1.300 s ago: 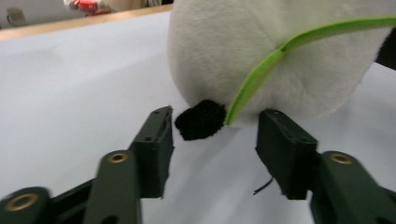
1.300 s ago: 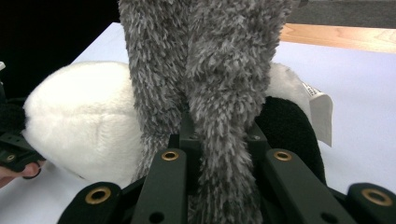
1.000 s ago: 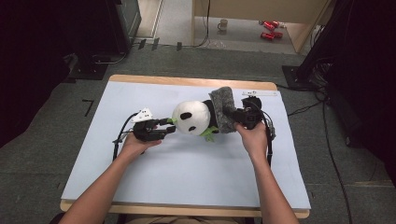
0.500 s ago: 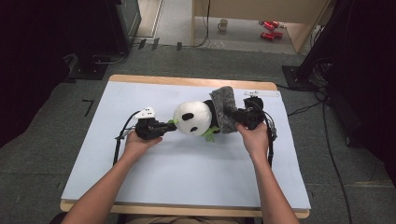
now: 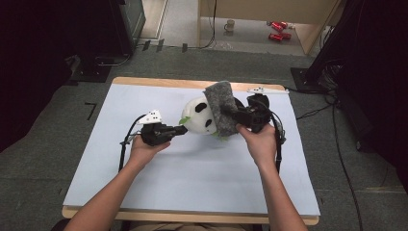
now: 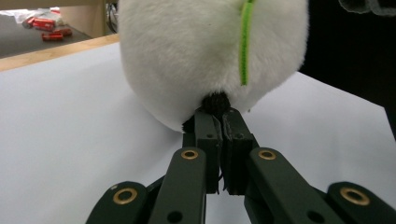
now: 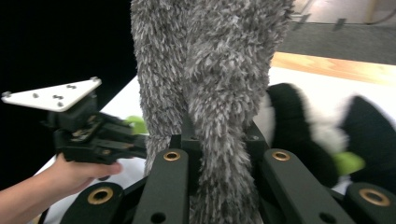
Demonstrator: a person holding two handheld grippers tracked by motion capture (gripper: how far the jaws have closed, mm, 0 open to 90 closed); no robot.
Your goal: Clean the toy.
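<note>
On the surface (image 5: 144,187): plush panda (image 5: 202,115) lies mid-surface, near the far edge.
Left hand-held gripper (image 6: 217,114): jaws just closed, pinching the panda's black ear (image 6: 215,101).
Right hand-held gripper (image 7: 219,135): clamped on the grey fleece cloth (image 7: 210,60).
Advice: keep the ear grip steady; draw the cloth slowly.
Unclear: the cloth covers the panda's body.

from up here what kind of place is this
Probably a lab or workshop set up for recording: a white-topped table on grey carpet, cables trailing across the floor, dark equipment stands around, and handheld grippers working a panda plush toy.
</note>
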